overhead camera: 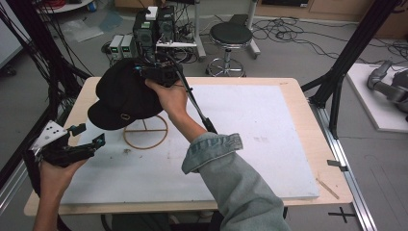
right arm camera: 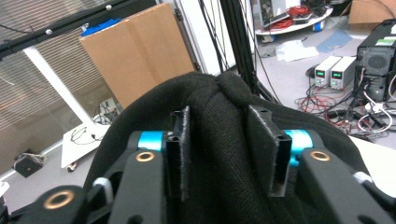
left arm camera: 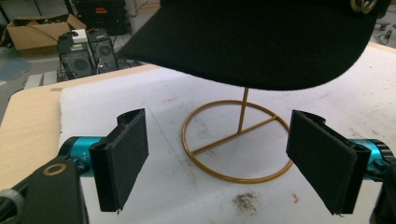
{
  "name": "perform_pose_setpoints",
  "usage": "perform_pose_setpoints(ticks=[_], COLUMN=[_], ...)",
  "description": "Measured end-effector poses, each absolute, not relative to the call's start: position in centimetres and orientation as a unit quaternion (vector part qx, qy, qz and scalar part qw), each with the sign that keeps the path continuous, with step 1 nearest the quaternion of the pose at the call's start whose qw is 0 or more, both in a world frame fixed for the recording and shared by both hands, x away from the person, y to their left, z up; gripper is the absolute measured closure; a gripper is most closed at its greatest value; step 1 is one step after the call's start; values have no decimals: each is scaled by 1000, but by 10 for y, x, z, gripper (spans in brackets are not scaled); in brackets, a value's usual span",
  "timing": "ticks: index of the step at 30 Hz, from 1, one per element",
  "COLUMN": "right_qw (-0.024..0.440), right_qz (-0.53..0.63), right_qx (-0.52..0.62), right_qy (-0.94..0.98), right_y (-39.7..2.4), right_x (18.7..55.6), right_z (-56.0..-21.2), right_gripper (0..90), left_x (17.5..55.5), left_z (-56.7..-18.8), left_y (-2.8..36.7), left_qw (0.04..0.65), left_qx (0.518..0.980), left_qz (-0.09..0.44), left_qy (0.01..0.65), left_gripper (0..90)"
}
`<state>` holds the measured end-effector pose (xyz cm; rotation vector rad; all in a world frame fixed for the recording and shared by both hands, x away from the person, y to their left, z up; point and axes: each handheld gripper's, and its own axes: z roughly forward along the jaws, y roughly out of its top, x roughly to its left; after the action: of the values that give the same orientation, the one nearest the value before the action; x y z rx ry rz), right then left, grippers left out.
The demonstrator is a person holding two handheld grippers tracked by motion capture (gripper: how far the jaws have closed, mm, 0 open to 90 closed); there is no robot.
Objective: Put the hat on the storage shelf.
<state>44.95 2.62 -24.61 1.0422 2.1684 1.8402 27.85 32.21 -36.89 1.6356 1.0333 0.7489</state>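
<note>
1. Your left gripper (overhead camera: 89,136) is on the left side of the desk (overhead camera: 288,96), low, near the gold wire stand (overhead camera: 146,132). Its jaws are wide apart and nothing is between them. In the left gripper view the stand's ring (left arm camera: 236,140) lies right in the gap, farther off, and the hat's brim hangs above it.

2. Keep that left gripper ready. I think it can hold the stand's ring down if the stand starts to tip. Do not bump the thin pole (left arm camera: 243,109).

3. In the middle is the black hat (overhead camera: 127,94). It sits up on top of the stand, above the white mat (overhead camera: 250,125), tilted, with its brim to the left.

4. Your right gripper (overhead camera: 154,72) is at the top of the hat. In the right gripper view a fold of the hat's cloth (right arm camera: 219,121) stands between the two jaws. The jaws are part way open. I think the pads touch the cloth only lightly, if at all.

5. I think the step now is letting the hat rest on the stand. Check that the hat sits flat on the pole first. Open the right jaws more, then lift straight up so the pads do not drag the cloth and pull the hat off.
</note>
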Motion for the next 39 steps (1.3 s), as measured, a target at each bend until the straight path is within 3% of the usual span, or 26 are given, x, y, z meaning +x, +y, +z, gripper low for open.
perform_pose_setpoints(ticks=[10, 20, 26, 39], right_qw=[57, 93, 134, 169], right_qz=[604, 589, 590, 581], right_qx=[349, 364, 356, 393], right_qy=[714, 715, 712, 692], right_y=[22, -8, -35, -118], right_x=[451, 447, 434, 409], right_z=[-247, -246, -239, -248], right_gripper=[467, 316, 289, 233], left_x=[276, 275, 274, 275], left_z=[-363, -364, -366, -377], left_y=[326, 324, 324, 307], left_qw=[506, 505, 504, 500], left_qx=[681, 686, 685, 695], left_qz=[313, 309, 307, 305], left_qy=[428, 423, 427, 417], left_gripper=[211, 211, 211, 211])
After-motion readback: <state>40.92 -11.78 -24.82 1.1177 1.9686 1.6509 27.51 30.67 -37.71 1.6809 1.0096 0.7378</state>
